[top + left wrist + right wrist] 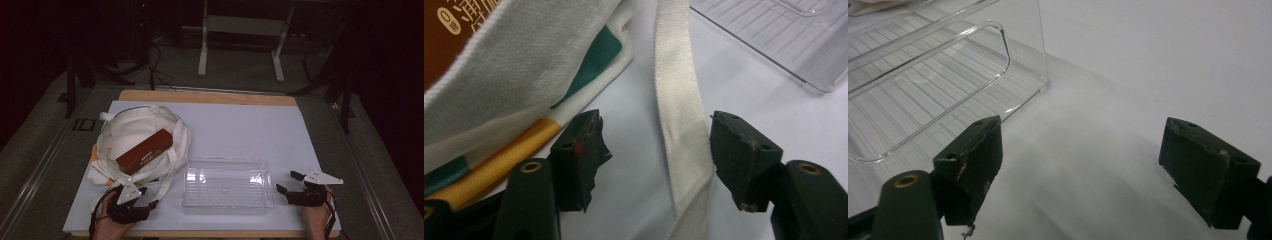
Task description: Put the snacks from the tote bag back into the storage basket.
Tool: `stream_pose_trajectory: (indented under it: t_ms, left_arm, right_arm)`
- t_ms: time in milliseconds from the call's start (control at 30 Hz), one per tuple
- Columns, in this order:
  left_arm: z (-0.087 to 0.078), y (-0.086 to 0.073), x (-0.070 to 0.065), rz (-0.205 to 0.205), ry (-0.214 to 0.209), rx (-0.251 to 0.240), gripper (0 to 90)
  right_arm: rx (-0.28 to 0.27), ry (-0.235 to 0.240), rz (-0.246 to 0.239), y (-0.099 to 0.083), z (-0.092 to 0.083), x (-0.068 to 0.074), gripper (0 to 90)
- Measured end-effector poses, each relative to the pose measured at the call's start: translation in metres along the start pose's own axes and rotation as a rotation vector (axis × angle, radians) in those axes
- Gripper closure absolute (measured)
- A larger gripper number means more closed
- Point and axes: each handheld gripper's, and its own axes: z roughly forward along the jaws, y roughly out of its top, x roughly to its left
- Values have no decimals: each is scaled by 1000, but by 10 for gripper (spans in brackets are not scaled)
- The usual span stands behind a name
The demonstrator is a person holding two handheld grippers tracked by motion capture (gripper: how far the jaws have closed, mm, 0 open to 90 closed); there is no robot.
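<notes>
My left gripper point(656, 145), at the high view's lower left, stands spread astride the tote bag's strap point(679, 110), which runs lengthwise between its jaws untouched, while my right gripper point(1083, 170) idles spread beside the clear bin point(948, 65).

The bag point(145, 135) is coloured cream, with green and yellow stripes seen at its edge. The box point(144, 150) is reddish-brown with white lettering. The tray point(227, 184) is clear and ribbed. The worktop point(240, 125) is covered in white.
</notes>
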Motion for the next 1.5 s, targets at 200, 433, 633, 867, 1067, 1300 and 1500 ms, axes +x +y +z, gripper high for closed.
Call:
stream_pose_trajectory:
  t_ms: [200,433,633,867,1067,1300,1500]
  left_arm:
    - [-3,0,-3,4,-6,-7,408]
    - [-10,3,-7,0,-5,-35,401]
    - [-15,5,-6,-3,9,-36,402]
    - [-19,10,-7,15,6,-13,402]
    - [-20,16,-9,29,3,-5,408]
    - [-20,21,-10,48,5,15,405]
    - [-21,24,-10,63,5,25,410]
  right_arm:
    - [7,-18,-26,0,1,3,175]
    - [19,-34,-44,0,2,6,175]
    - [9,-45,-49,0,1,6,175]
    - [16,-50,-55,0,2,7,175]
    - [22,-48,-57,0,3,7,175]
    - [26,-47,-61,0,3,8,175]
    - [28,-46,-62,0,3,8,175]
